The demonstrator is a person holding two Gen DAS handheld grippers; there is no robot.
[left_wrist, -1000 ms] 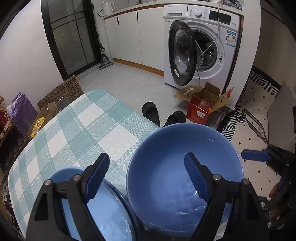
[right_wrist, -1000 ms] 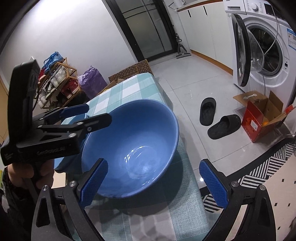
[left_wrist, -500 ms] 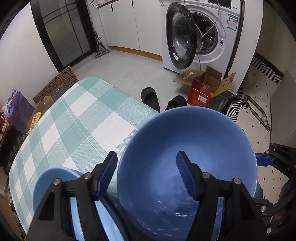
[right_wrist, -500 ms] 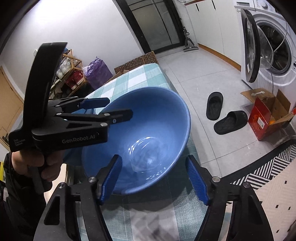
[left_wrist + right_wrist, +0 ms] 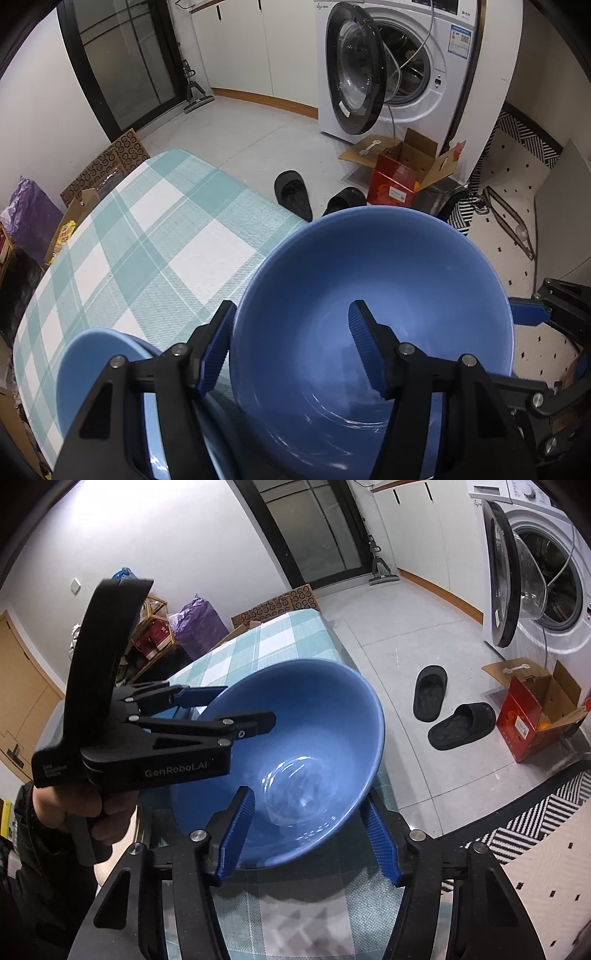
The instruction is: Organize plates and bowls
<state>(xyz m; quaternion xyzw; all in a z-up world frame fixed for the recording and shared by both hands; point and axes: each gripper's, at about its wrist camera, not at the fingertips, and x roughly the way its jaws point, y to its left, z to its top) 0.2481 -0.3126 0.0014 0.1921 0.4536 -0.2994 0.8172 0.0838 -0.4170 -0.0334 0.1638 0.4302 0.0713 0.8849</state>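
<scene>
The left gripper straddles the near wall of the large blue bowl, one pad outside the rim, one inside, its jaws closing. In the right wrist view its black body reads "GenRobot.AI", with small print I cannot read, and a hand grips it. The right gripper straddles the bowl's opposite rim the same way, also closing. Whether any pad presses the wall yet, I cannot tell. The bowl sits tilted at the table's near corner on a teal-checked tablecloth, beside a smaller blue bowl. Beyond the edge, two black slippers lie on the tiled floor near an open red carton. Farther off stands a washing machine, door open, bearing a blue label too small to read.
</scene>
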